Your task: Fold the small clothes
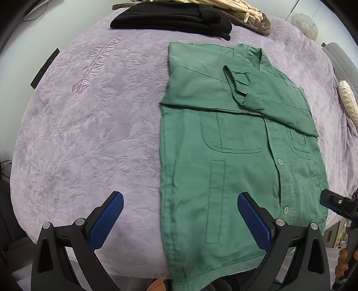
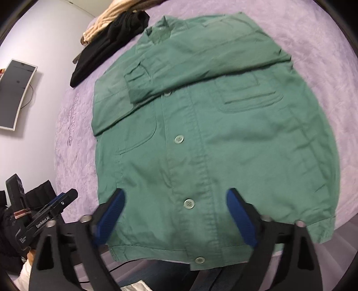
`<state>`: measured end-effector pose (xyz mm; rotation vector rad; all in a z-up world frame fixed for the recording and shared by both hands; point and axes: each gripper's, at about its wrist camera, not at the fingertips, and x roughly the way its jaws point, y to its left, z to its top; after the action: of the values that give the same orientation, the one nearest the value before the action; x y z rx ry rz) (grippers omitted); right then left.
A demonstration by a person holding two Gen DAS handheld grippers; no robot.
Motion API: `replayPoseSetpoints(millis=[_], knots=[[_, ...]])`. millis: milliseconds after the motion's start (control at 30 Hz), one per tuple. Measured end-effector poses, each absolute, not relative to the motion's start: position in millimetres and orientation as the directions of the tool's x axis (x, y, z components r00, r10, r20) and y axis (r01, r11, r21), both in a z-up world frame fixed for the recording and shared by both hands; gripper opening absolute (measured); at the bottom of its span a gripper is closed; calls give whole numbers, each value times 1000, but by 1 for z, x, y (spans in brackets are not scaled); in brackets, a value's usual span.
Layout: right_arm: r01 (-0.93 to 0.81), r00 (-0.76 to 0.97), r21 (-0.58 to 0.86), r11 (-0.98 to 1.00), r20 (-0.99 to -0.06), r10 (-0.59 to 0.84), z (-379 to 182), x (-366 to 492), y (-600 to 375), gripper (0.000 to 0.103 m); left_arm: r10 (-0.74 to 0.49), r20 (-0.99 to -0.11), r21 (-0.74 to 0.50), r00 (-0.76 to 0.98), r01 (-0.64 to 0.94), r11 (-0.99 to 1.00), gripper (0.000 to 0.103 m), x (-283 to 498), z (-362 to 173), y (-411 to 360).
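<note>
A green button-up shirt (image 1: 237, 143) (image 2: 201, 125) lies flat on a lilac blanket (image 1: 89, 125) (image 2: 331, 49), front up, with both sleeves folded across its chest. My left gripper (image 1: 180, 198) hovers open over the shirt's left edge near the hem, one blue pad over the blanket and one over the cloth. My right gripper (image 2: 175, 194) hangs open above the button placket near the hem, nothing between its pads. The right gripper's tip (image 1: 333, 201) shows at the right of the left wrist view. In the right wrist view, the left gripper's body (image 2: 47, 215) is at the lower left.
A folded black garment (image 1: 172, 20) (image 2: 107, 44) lies at the far end of the blanket, beside a beige woven item (image 1: 223, 6). A pale woven object (image 1: 348, 100) rests at the right edge. A dark screen (image 2: 15, 94) hangs on the wall at the left.
</note>
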<state>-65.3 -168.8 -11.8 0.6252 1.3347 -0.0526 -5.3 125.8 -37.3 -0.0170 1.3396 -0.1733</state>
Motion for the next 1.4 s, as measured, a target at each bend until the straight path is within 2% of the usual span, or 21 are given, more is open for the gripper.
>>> replayPoseSetpoints(millis=[300,800,1400], knots=[[371,237,418,830,-906,350,-4,-88,-220,103,-66,-972,-41,227,115,992,102,-28,-24,77],[414,222,445,794,-895,386,-6,-111,-272,103,-12,-973,10,230,94,996,102,-50,-9,35],[400,298,564,723,-825,479,-5,-131,-301,103,-25,-973,0,228,108,994,102,-60,-2,5]])
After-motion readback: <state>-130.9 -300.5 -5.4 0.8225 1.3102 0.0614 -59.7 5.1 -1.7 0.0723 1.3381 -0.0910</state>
